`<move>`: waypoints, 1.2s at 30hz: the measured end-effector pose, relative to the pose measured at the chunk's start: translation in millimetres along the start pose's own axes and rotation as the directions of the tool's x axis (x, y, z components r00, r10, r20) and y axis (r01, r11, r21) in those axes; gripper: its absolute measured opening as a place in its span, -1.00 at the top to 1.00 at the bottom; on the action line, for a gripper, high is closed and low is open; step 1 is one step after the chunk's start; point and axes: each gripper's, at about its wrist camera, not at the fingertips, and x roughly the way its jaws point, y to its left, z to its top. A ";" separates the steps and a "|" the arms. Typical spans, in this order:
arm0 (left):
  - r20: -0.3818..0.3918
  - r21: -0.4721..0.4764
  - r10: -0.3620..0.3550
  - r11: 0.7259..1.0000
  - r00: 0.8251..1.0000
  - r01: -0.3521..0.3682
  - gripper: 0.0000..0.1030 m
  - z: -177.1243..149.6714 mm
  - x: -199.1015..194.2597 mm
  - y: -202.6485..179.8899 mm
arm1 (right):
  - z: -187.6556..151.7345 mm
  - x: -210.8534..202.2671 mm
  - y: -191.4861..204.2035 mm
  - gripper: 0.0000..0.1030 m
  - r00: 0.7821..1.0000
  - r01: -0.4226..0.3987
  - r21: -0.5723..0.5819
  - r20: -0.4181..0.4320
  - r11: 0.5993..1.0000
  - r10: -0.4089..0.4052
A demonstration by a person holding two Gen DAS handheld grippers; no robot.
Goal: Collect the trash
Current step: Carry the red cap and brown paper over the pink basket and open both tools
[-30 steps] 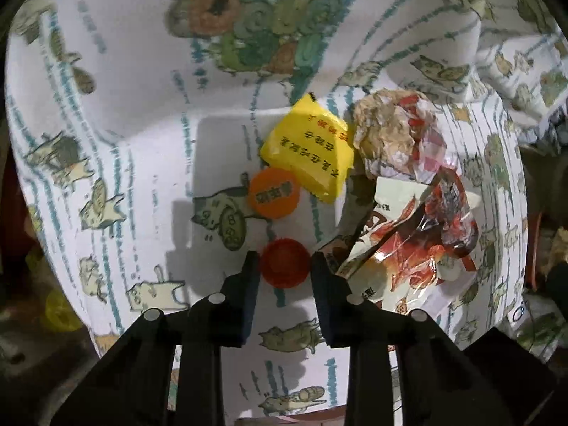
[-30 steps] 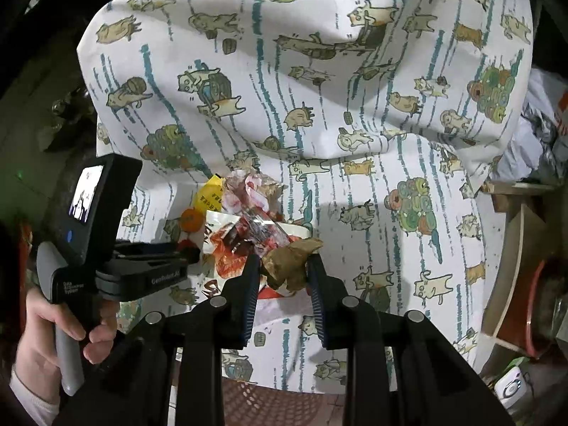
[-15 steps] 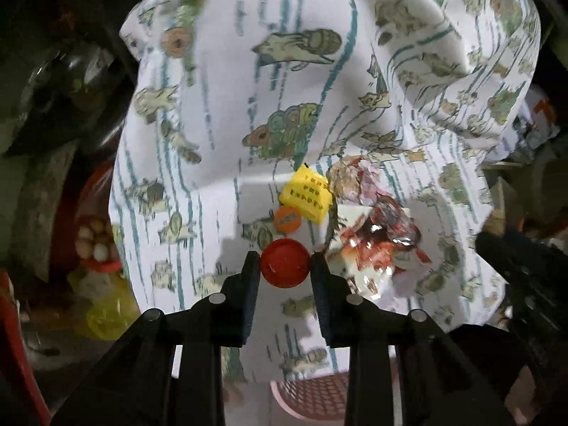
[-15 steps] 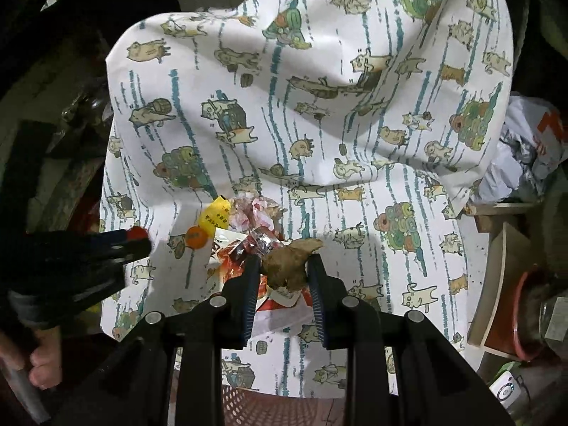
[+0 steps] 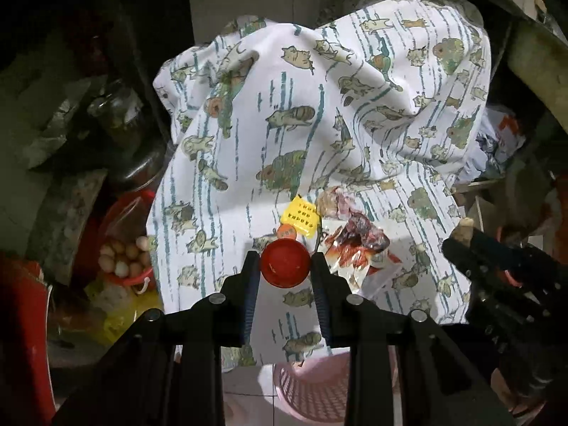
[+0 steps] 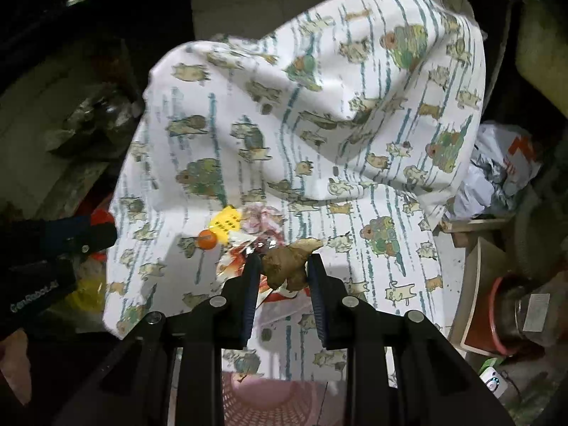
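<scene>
In the left wrist view, the left gripper sits at lower centre of the frame, its two black fingers closed on a red bottle cap. The cap is round, flat and glossy, pinched at its two sides with its face toward the camera, which probably keeps it from slipping. Directly below the fingers, at the bottom edge, is the rim of a pink plastic basket with a lattice wall; the cap seems to be held above it for dropping in.

In the right wrist view, the right gripper is likewise at lower centre, clamped on a knobbly brown piece of ginger root. One pale tip sticks out toward the upper right past the fingers. The same pink basket shows at the bottom edge beneath it.

Beyond both grippers, in the middle of each frame, a small pile of rubbish lies on a white cloth printed with cartoon cats and teal stripes: a yellow packet with dark print, a small orange cap touching its lower left corner, a red-and-white crumpled wrapper to the right, and a pale crumpled wad just above that. These are not yet collected.

At the left of the left wrist frame, a red bowl of eggs sits beside the cloth.
</scene>
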 end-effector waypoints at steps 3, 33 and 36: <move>0.004 0.001 0.037 0.999 0.999 -0.037 0.46 -19.5 -8.1 4.3 | -13.0 -12.0 2.4 0.43 1.000 -0.026 0.016 -0.001 1.000 0.026; -0.447 -0.047 -0.040 0.999 0.894 0.021 0.46 -151.4 131.2 -10.2 | -107.3 43.8 -3.3 0.43 0.926 -0.176 0.161 -0.307 0.971 0.219; -0.467 -0.039 -0.035 0.999 0.883 0.019 0.46 -160.0 143.7 -13.2 | -121.7 70.5 -4.0 0.43 0.908 -0.159 0.173 -0.361 0.972 0.213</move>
